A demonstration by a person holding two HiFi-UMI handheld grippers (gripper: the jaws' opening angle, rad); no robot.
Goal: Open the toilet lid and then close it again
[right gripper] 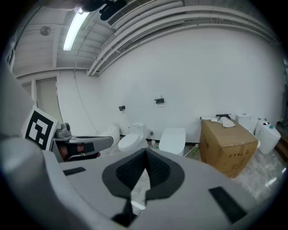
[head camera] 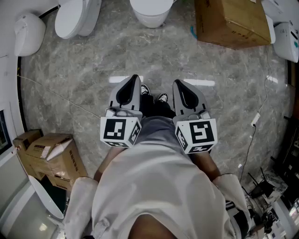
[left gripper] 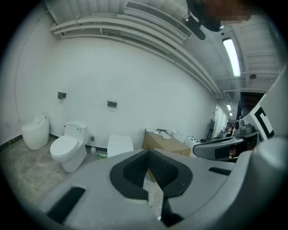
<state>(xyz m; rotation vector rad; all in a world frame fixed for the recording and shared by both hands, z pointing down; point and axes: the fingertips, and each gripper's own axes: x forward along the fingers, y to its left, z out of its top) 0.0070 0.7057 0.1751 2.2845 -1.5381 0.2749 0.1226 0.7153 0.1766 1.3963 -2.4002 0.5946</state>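
Observation:
Three white toilets stand along the far wall. One (head camera: 74, 18) (left gripper: 67, 146) (right gripper: 132, 139) has a tank, and its lid lies down. A squarish one (head camera: 150, 11) (left gripper: 120, 144) (right gripper: 173, 139) is straight ahead, also with its lid down. A rounded one (head camera: 28, 32) (left gripper: 35, 132) is at the far left. My left gripper (head camera: 134, 78) (left gripper: 148, 152) and right gripper (head camera: 177, 83) (right gripper: 145, 155) are held side by side at waist height, well short of the toilets. Both are shut with nothing between the pads.
A large cardboard box (head camera: 231, 21) (right gripper: 225, 143) sits on the grey marble floor to the right of the toilets. Smaller boxes (head camera: 51, 156) are stacked at my left. More white fixtures (head camera: 286, 39) and cables (head camera: 256, 119) lie at the right.

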